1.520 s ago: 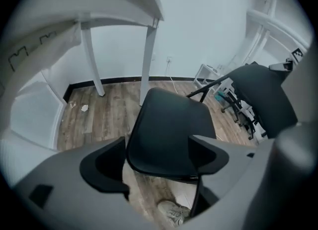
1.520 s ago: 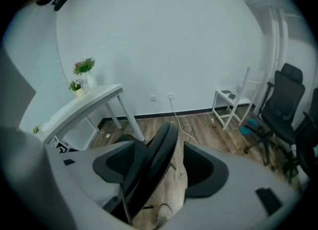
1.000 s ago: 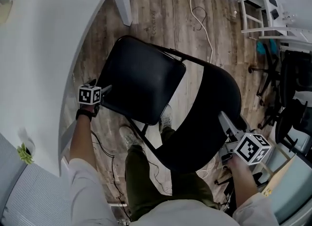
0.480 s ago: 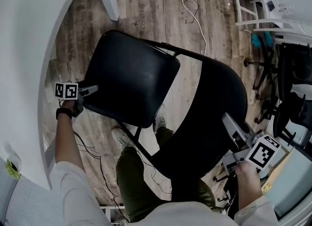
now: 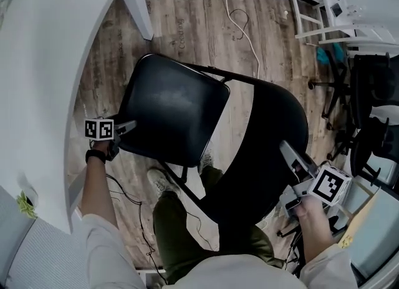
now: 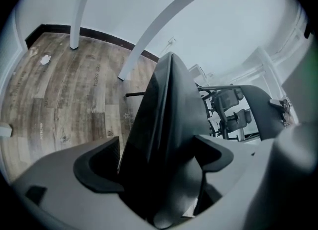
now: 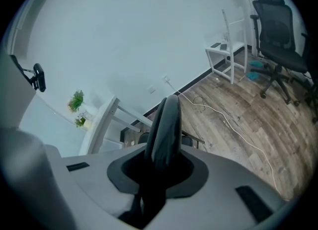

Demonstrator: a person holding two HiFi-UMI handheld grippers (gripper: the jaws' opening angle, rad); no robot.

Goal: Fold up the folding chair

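A black folding chair stands open on the wooden floor, its seat (image 5: 171, 110) to the left and its backrest (image 5: 268, 150) to the right. My left gripper (image 5: 129, 124) is at the seat's left edge. In the left gripper view the seat's edge (image 6: 164, 124) lies between the wide jaws of the left gripper (image 6: 156, 159). My right gripper (image 5: 288, 152) is at the backrest's right rim. In the right gripper view the jaws of the right gripper (image 7: 158, 167) are closing on the backrest's rim (image 7: 166, 124), which fills the gap.
White table legs (image 5: 137, 7) stand at the far left. A white cable (image 5: 246, 25) trails across the floor behind the chair. Office chairs (image 5: 368, 94) and a white stand (image 5: 318, 7) crowd the right. The person's shoes (image 5: 163, 185) are under the seat.
The left gripper swung out to the left and came back to the seat's edge. The right gripper stayed at the backrest's rim. The head view shifted slightly.
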